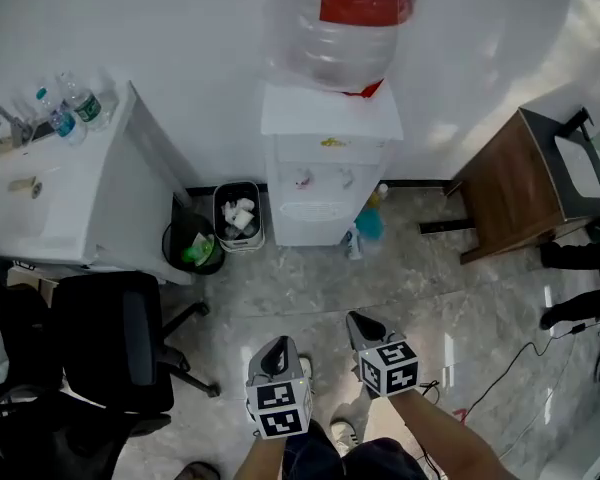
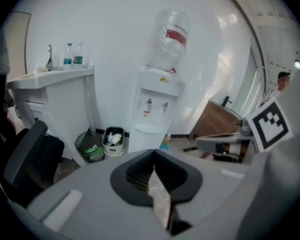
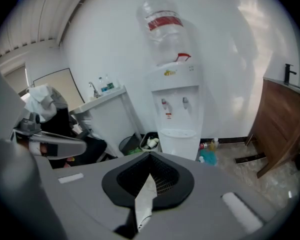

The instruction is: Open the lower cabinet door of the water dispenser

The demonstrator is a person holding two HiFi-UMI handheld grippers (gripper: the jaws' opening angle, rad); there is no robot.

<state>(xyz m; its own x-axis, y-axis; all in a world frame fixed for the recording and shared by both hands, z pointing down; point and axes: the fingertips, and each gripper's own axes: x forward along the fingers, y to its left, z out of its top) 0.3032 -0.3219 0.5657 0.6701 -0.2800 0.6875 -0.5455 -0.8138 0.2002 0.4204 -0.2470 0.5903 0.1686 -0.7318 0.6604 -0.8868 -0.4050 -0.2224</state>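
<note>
The white water dispenser (image 1: 325, 168) stands against the far wall with a clear bottle (image 1: 345, 18) on top. Its lower cabinet door (image 1: 315, 223) is closed. The dispenser also shows in the left gripper view (image 2: 152, 114) and the right gripper view (image 3: 177, 109). My left gripper (image 1: 277, 348) and right gripper (image 1: 360, 323) hang side by side over the floor, well short of the dispenser. Both point toward it. The left gripper's (image 2: 154, 168) jaws are shut with nothing between them, and so are the right gripper's (image 3: 149, 176).
Left of the dispenser stand a white bin (image 1: 238, 216), a black bin (image 1: 195, 243) and a white sink counter (image 1: 60, 198). A black office chair (image 1: 110, 353) sits at the near left. Cleaning bottles (image 1: 368, 226) stand beside the dispenser. A wooden cabinet (image 1: 515, 183) is at the right.
</note>
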